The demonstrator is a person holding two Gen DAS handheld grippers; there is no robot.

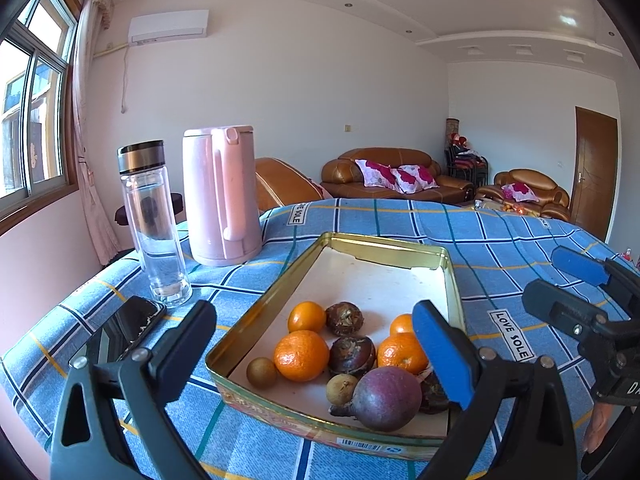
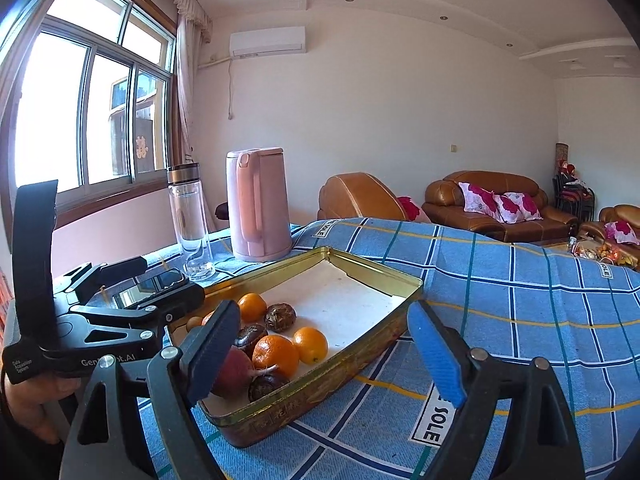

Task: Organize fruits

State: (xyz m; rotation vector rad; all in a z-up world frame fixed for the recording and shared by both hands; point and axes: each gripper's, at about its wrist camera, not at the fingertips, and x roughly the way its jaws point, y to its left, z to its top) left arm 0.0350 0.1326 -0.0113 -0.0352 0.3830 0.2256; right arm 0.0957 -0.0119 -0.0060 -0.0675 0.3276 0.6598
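- While the left gripper (image 1: pixel 320 354) hangs over the near end of the gold tin (image 1: pixel 416 245) in the left wrist view, its jaws stand wide with nothing pinched; the fruit lies just past and between them.
- Inside the tin, near that gripper: four oranges (image 1: pixel 301 355), dark brown fruits (image 1: pixel 352 354), two small tan fruits (image 1: pixel 262 372) and a purple fruit (image 1: pixel 386 398), all bunched at the near end, the far end bare.
- Left of the left finger a phone (image 1: pixel 120 330) lies on the blue checked cloth (image 1: pixel 500 240); beyond it stand a clear bottle (image 1: pixel 154 224) and a pink kettle (image 1: pixel 220 196).
- Off to the right, the right gripper (image 1: pixel 560 284) shows from the side, apart from the tin.
- In the right wrist view, the right gripper (image 2: pixel 320 350) spreads wide and empty, the tin's near right wall between its fingers, its left finger in front of the purple fruit (image 2: pixel 232 368).
- Oranges (image 2: pixel 276 354) sit just beyond that finger.
- Further left, the left gripper (image 2: pixel 160 284) reaches toward the tin's left rim.
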